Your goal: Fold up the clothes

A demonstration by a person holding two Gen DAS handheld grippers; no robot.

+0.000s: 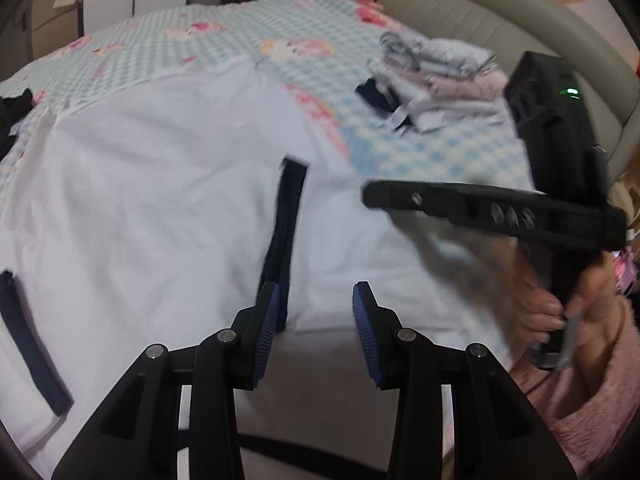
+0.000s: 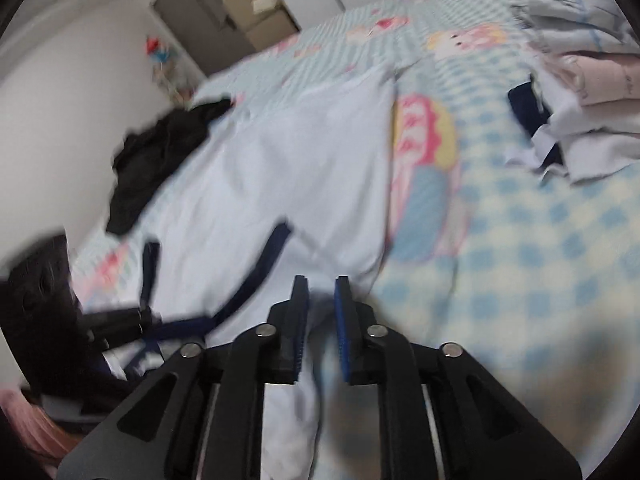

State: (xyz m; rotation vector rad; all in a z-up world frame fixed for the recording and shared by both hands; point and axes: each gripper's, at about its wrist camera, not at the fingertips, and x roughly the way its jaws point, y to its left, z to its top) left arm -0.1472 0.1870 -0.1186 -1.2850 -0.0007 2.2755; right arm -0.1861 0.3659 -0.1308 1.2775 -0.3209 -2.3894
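A white garment [image 1: 160, 200] with navy trim [image 1: 286, 216] lies spread flat on the checked bed cover [image 1: 420, 148]. My left gripper [image 1: 318, 300] hovers open over the garment's near edge, its left pad beside the navy strip, nothing between the pads. In the left wrist view my right gripper [image 1: 372, 196] reaches in from the right, just above the garment's right side. In the right wrist view the right gripper [image 2: 321, 286] is nearly closed, with a fold of the white garment [image 2: 300, 160] between its blue pads [image 2: 343, 320]; this view is blurred.
A pile of folded clothes [image 1: 440, 84] sits at the back right of the bed, also seen as folded clothes [image 2: 580, 100]. A crumpled black garment [image 2: 160, 156] lies at the far left. A padded beige headboard [image 1: 480, 12] borders the bed. A pink sleeve [image 1: 592, 380] is at the right.
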